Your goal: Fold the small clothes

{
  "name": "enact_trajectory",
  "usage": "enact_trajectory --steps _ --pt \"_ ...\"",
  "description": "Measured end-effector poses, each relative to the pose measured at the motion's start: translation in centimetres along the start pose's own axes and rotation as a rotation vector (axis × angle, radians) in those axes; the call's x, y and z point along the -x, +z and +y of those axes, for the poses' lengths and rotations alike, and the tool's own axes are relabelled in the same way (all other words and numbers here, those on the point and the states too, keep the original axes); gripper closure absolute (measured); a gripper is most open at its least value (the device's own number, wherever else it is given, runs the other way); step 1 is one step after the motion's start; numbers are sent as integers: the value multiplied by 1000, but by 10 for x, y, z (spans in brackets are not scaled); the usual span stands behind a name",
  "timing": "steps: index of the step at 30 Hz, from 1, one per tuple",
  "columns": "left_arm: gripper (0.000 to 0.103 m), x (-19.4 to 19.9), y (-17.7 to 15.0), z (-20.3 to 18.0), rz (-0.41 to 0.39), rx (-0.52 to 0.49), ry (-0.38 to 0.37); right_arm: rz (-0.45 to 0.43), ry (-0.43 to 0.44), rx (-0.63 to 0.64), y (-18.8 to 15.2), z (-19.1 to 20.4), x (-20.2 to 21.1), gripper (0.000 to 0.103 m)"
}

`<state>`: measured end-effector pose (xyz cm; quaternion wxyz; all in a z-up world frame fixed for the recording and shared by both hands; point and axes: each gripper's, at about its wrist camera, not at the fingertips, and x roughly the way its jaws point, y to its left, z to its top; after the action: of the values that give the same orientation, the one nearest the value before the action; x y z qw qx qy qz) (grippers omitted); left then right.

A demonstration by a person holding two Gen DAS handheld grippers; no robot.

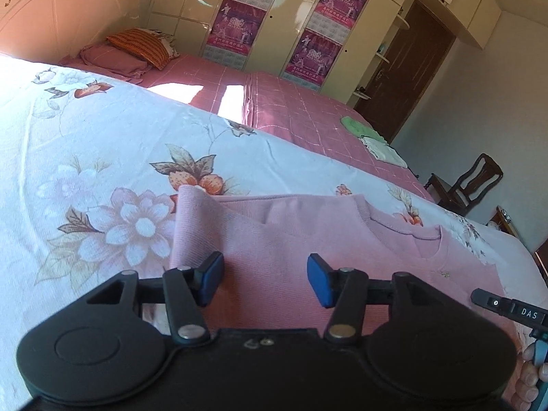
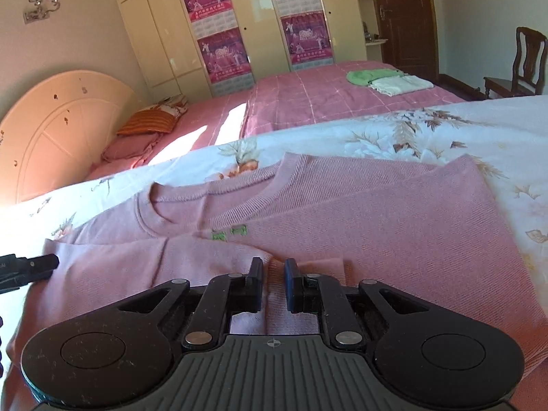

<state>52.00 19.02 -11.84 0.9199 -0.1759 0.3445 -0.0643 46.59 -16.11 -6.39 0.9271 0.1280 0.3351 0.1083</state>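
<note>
A small pink sweater lies flat on the floral white sheet, with one sleeve folded across its body. My left gripper is open just above the sweater's near part, holding nothing. In the right wrist view the same sweater shows its round collar and a small green mark. My right gripper has its jaws nearly together with a strip of the pink sweater fabric between them. The right gripper's tip also shows in the left wrist view, at the far right.
A pink checked bedspread lies beyond the floral sheet, with a folded green cloth and a folded white cloth on it. Pillows sit by the headboard. A wooden chair stands beside the bed, with wardrobes behind.
</note>
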Motion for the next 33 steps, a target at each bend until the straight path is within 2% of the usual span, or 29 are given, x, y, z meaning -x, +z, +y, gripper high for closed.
enact_trajectory --steps 2,4,6,8,10,11,12,13,14,15,17,18,19,20,22,26,29,31,33 --pt "46 3 -7 -34 -27 -100 -72 -6 68 -2 1 19 -4 91" --pt "46 -7 -12 -64 -25 -218 -19 32 128 14 1 45 -18 91" --pt "47 -16 -10 -64 -23 -221 23 53 168 44 0 69 -31 91" --pt "42 -23 -6 -47 -29 -204 85 86 179 58 -1 75 -44 91" --pt "43 -28 -3 -24 -26 -228 203 107 172 103 -2 67 -53 91" --pt "45 -29 -5 -15 -30 -268 215 98 154 116 0 58 -53 91" --pt "44 -24 -5 -6 -38 -311 179 82 109 118 2 47 -51 91" --pt "42 -22 -5 -4 -40 -339 193 72 75 106 4 34 -48 91" --pt "36 -22 -5 -5 -35 -377 239 69 41 69 6 16 -45 91" --pt "35 -21 -3 -3 -31 -380 242 78 40 33 6 2 -44 91" --pt "25 -18 0 4 -21 -314 244 94 75 -1 7 -13 -42 91" --pt "27 -13 2 3 -12 -283 265 92 64 15 9 -10 -37 91" --pt "36 -4 1 1 -25 -260 269 75 49 39 10 -3 -30 91" --pt "36 8 -3 -3 -43 -241 249 47 53 65 9 3 -20 91" --pt "35 30 -18 -16 -69 -219 152 24 95 92 2 20 -3 91" --pt "33 51 -58 -52 -64 -235 30 89 199 184 -33 61 9 91" --pt "34 53 -80 -54 -33 -240 80 87 135 233 -61 70 14 91" --pt "35 60 -88 -38 -29 -216 104 69 91 196 -68 50 22 91" --pt "37 73 -94 -23 -46 -209 133 49 10 165 -69 24 31 91"
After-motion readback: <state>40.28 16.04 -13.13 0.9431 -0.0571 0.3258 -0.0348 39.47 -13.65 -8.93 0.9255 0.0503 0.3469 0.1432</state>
